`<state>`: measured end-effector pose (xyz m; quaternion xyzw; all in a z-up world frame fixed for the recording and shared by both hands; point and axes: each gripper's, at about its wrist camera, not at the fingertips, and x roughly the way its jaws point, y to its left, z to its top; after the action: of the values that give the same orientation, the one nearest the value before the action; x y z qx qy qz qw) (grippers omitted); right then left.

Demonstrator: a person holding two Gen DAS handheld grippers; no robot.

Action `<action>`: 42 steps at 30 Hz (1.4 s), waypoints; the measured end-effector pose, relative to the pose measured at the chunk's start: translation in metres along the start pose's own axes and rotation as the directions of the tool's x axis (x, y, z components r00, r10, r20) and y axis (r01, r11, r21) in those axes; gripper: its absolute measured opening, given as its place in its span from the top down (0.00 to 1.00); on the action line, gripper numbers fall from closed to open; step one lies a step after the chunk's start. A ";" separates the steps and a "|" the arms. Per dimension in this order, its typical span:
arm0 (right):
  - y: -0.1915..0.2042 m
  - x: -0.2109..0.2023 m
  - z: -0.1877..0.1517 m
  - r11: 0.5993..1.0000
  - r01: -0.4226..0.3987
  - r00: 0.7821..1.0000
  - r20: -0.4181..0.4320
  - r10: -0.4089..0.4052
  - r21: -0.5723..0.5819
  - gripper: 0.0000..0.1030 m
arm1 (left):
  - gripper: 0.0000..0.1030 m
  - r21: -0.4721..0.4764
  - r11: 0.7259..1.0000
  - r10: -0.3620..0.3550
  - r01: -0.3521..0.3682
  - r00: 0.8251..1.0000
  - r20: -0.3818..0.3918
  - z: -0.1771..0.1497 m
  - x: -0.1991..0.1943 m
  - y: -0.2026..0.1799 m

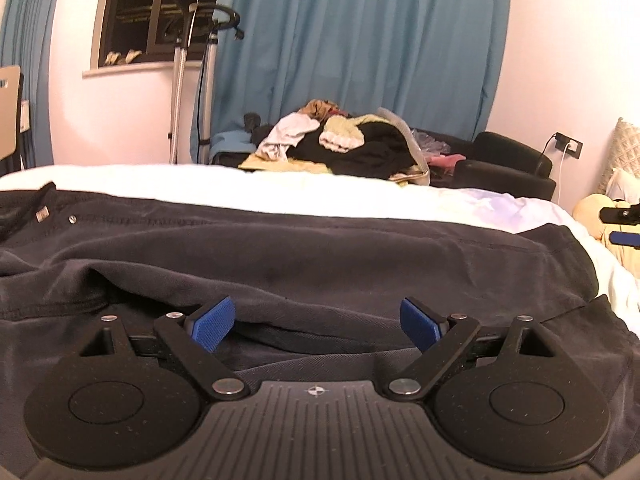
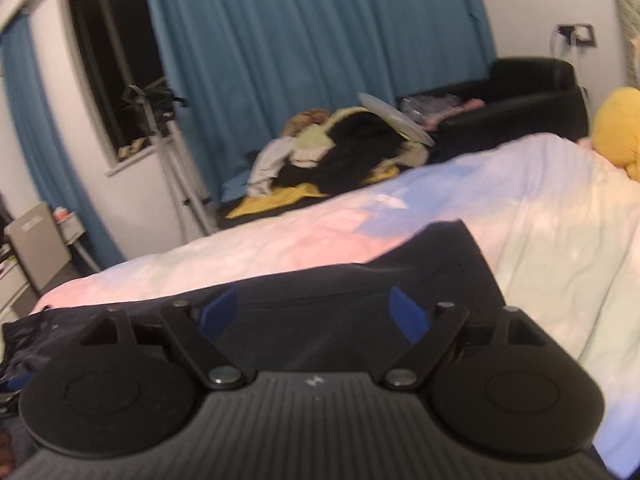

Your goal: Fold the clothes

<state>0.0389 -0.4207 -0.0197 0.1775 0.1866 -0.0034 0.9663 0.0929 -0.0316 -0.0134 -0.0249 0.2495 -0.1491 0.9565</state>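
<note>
A dark grey pair of trousers (image 1: 320,248) lies spread across the pale bed (image 1: 280,188), waistband with metal button at the far left. My left gripper (image 1: 318,322) is open, low over a fold of the cloth, pads apart and holding nothing. In the right wrist view the same dark garment (image 2: 420,264) lies on the pastel sheet (image 2: 540,240). My right gripper (image 2: 314,312) is open above its right end, empty. The right gripper's tip (image 1: 624,224) shows at the far right edge of the left wrist view.
A heap of mixed clothes (image 1: 344,144) sits beyond the bed's far edge, before blue curtains (image 1: 360,40). A black armchair (image 1: 504,160) stands at the right, a garment steamer stand (image 1: 192,80) by the window. A yellow plush toy (image 2: 616,132) lies at the bed's head.
</note>
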 end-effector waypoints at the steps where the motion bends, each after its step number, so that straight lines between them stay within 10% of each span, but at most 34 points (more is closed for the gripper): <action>1: 0.002 -0.005 0.000 1.000 -0.010 1.000 0.009 0.010 -0.003 0.15 | 0.10 -0.007 1.000 -0.004 0.004 1.000 0.011 0.001 -0.004 0.001; 6: 0.003 -0.025 0.000 0.999 -0.043 0.998 0.038 0.042 0.008 0.00 | 0.10 -0.050 0.998 -0.024 0.028 0.997 0.075 0.006 -0.025 0.006; 19: -0.021 -0.054 0.003 0.991 0.127 0.980 0.153 -0.130 0.034 0.00 | 0.05 -0.247 0.969 0.071 -0.014 0.973 0.221 0.017 -0.135 0.081; 27: -0.084 -0.118 -0.009 0.972 0.211 0.918 0.319 -0.234 0.106 0.00 | 0.00 -0.363 0.883 0.420 -0.299 0.849 0.321 -0.005 -0.240 0.160; 31: -0.138 -0.164 -0.034 0.946 0.253 0.909 0.283 -0.305 0.205 0.00 | 0.00 -0.519 0.788 0.479 -0.332 0.860 0.177 -0.027 -0.251 0.210; 35: -0.181 -0.193 -0.065 0.906 0.212 0.955 0.118 -0.272 0.367 0.00 | 0.00 -0.713 0.652 0.414 -0.258 0.909 0.050 -0.062 -0.243 0.251; 42: -0.183 -0.194 -0.103 0.882 0.142 0.988 -0.124 -0.096 0.449 0.00 | 0.02 -0.808 0.556 0.213 -0.194 0.973 -0.087 -0.090 -0.199 0.279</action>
<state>-0.1923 -0.5685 -0.1017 0.3875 0.2384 -0.0977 0.8852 -0.0403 0.2959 -0.0329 -0.4316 0.2811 0.0932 0.8521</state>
